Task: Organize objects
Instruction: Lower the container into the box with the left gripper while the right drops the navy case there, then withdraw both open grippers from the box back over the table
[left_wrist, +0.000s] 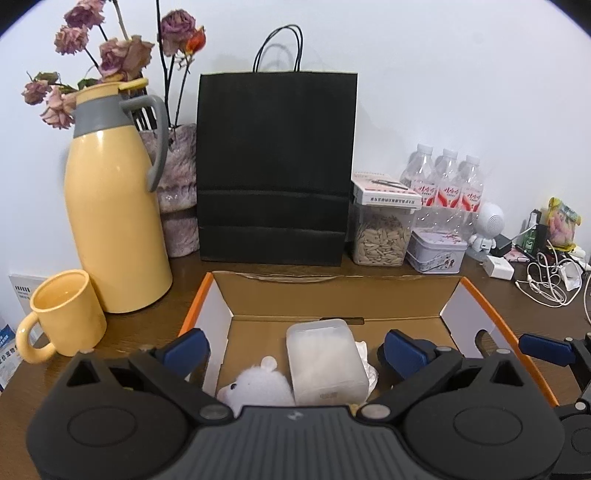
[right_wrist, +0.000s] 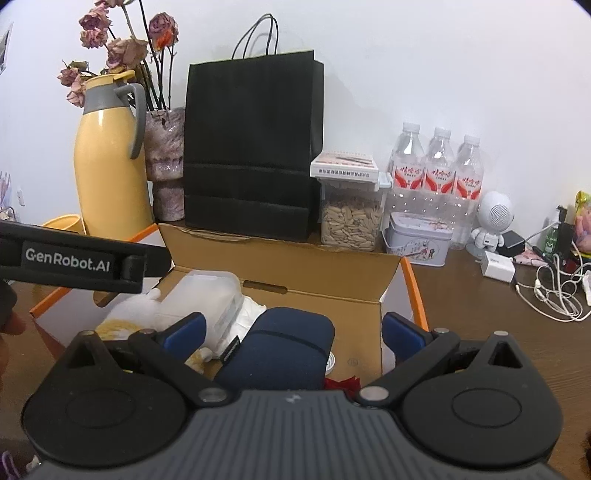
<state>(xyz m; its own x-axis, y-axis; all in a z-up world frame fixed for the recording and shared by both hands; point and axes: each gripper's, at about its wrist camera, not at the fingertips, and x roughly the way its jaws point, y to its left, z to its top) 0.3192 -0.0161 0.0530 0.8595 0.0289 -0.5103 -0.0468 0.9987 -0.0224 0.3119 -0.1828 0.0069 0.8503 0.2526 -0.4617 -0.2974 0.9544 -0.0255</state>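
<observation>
An open cardboard box (left_wrist: 332, 295) with orange edges sits on the brown table in front of both grippers; it also shows in the right wrist view (right_wrist: 280, 269). In it lie a translucent plastic container (left_wrist: 325, 362), a white plush toy (left_wrist: 258, 386) and crumpled white paper. The right wrist view adds a dark blue pouch (right_wrist: 280, 350) and something red beneath it. My left gripper (left_wrist: 295, 350) is open above the box, over the container and toy. My right gripper (right_wrist: 291, 332) is open, its fingers either side of the blue pouch, not closed on it.
Behind the box stand a yellow thermos jug (left_wrist: 110, 214), a yellow mug (left_wrist: 62, 314), a vase of dried flowers (left_wrist: 177, 192), a black paper bag (left_wrist: 275, 166), a seed jar (left_wrist: 380, 236), a tin (left_wrist: 436, 251), three water bottles (left_wrist: 447, 184), a small white robot figure, chargers and cables (left_wrist: 546, 280).
</observation>
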